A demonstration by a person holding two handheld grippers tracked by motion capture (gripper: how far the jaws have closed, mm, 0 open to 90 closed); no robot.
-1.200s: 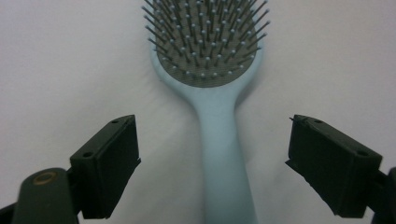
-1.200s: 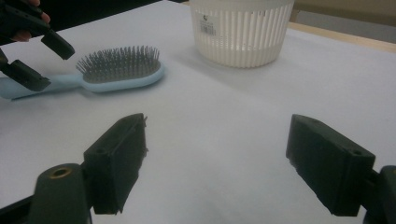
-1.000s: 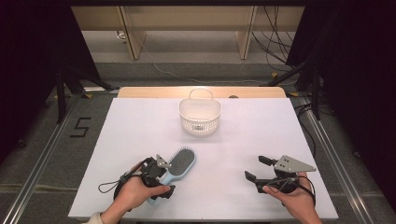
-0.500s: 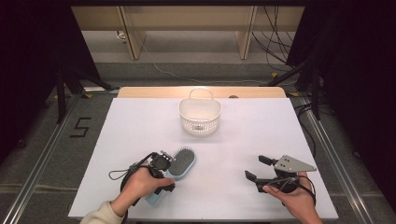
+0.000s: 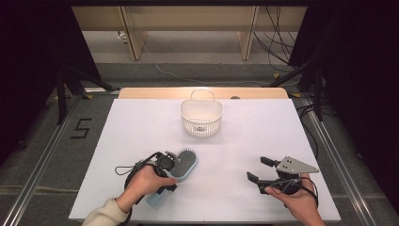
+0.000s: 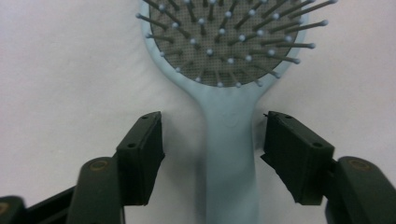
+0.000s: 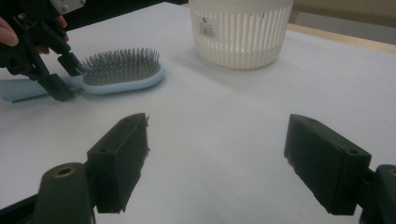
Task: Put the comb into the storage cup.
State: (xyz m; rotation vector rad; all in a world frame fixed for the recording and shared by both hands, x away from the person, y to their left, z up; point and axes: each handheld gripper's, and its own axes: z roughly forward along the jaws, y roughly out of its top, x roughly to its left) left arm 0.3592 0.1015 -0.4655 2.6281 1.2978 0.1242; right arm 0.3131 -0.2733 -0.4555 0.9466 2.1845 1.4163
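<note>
Pale blue hairbrush (image 6: 229, 154): smooth plastic with a soft sheen, grey mesh-textured cushion, thin bristles tipped with small pale balls. White basket (image 5: 201, 117): slotted plastic, slightly glossy, paper label on its wall. Tabletop (image 5: 263, 141): matt white covering, faintly grainy, bare wood at the far edge. Left gripper (image 6: 212, 140): matt black plastic jaws.

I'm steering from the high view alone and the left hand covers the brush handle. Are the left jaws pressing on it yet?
Observer: Not yet. In the left gripper view the left gripper straddles the hairbrush handle, a gap showing each side; its jaws have just been closing.
Operator: Bristles up?
Observer: Yes, pointing up off the table.
Operator: Does the basket carry a label?
Observer: The right gripper view shows a small sticker on the white basket.
</note>
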